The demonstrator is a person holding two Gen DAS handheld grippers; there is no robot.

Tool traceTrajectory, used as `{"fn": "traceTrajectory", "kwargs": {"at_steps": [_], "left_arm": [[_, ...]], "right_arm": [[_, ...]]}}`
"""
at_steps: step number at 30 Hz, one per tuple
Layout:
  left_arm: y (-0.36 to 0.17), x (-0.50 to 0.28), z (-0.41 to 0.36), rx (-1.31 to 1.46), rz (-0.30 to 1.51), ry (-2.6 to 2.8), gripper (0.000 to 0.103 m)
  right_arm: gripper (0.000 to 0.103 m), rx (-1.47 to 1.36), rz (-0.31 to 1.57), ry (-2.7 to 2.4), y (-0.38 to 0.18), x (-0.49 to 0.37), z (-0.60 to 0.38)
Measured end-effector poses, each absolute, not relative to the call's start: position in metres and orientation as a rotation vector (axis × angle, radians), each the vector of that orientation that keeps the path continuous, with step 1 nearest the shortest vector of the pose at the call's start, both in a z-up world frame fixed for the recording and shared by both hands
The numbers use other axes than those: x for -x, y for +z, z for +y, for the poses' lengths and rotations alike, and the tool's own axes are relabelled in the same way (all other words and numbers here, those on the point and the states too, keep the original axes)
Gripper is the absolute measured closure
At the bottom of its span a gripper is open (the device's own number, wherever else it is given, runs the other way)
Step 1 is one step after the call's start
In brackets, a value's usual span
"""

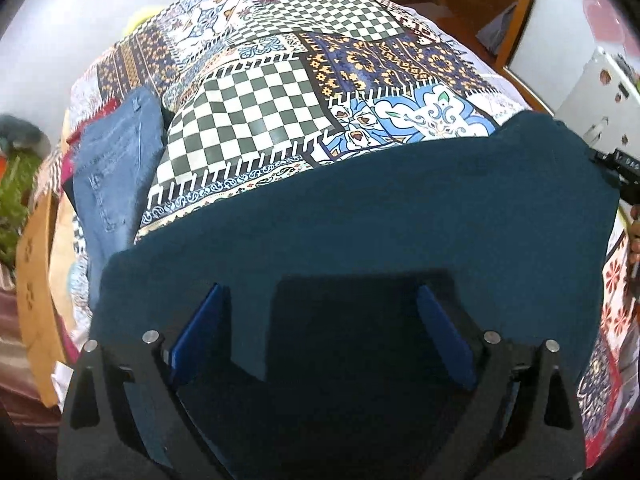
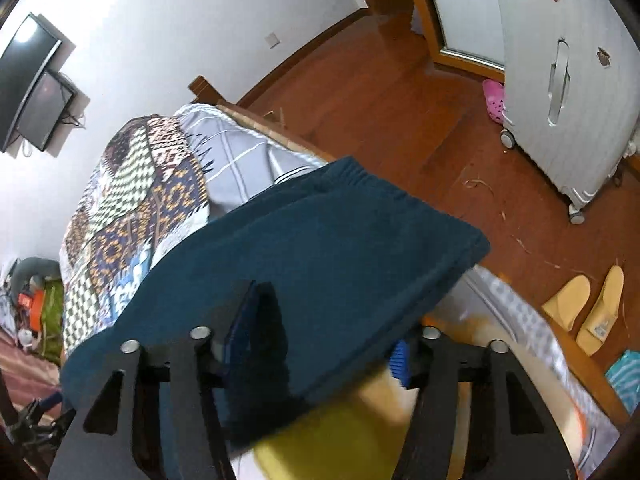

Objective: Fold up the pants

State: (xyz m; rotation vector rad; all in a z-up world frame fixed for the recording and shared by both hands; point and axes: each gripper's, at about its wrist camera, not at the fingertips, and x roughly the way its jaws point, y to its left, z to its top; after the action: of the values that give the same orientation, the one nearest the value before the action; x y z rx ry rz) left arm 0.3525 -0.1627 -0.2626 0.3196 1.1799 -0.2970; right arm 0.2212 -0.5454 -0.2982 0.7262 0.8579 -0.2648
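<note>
Dark teal pants (image 1: 360, 208) lie folded across a patchwork bedspread (image 1: 256, 96). The left gripper (image 1: 320, 344) hangs over them with its jaws spread wide and nothing clamped, apparently letting go. The right gripper (image 2: 320, 344) straddles the waistband end; its hold is unclear. Blue jeans (image 1: 116, 160) lie beside them, and beyond is a wooden floor (image 2: 400, 100).

The left wrist view looks steeply down from close above the dark teal pants (image 1: 360, 216), facing across the patchwork bedspread (image 1: 280, 92) toward the white wall. The right wrist view sits close over the pants' waistband end (image 2: 360, 184), angled toward the wooden floor (image 2: 380, 92). Both share pants and bedspread.
</note>
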Motion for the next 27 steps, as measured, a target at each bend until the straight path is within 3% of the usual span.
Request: {"fn": "traceTrajectory", "kwargs": {"at_steps": [5, 7, 27], "left_arm": [[-0.259, -0.346, -0.162, -0.32, 1.157, -0.279, 0.006], [-0.256, -0.342, -0.161, -0.321, 1.146, -0.274, 0.006], [-0.16, -0.284, -0.065, -0.056, 0.919, -0.2, 0.006]], "right_arm": [[0.089, -0.747, 0.854, -0.276, -0.297, -0.232, -0.558], [0.093, -0.709, 0.845, -0.275, -0.286, -0.236, -0.556], [0.095, -0.383, 0.508, 0.022, -0.085, -0.227, -0.433]]}}
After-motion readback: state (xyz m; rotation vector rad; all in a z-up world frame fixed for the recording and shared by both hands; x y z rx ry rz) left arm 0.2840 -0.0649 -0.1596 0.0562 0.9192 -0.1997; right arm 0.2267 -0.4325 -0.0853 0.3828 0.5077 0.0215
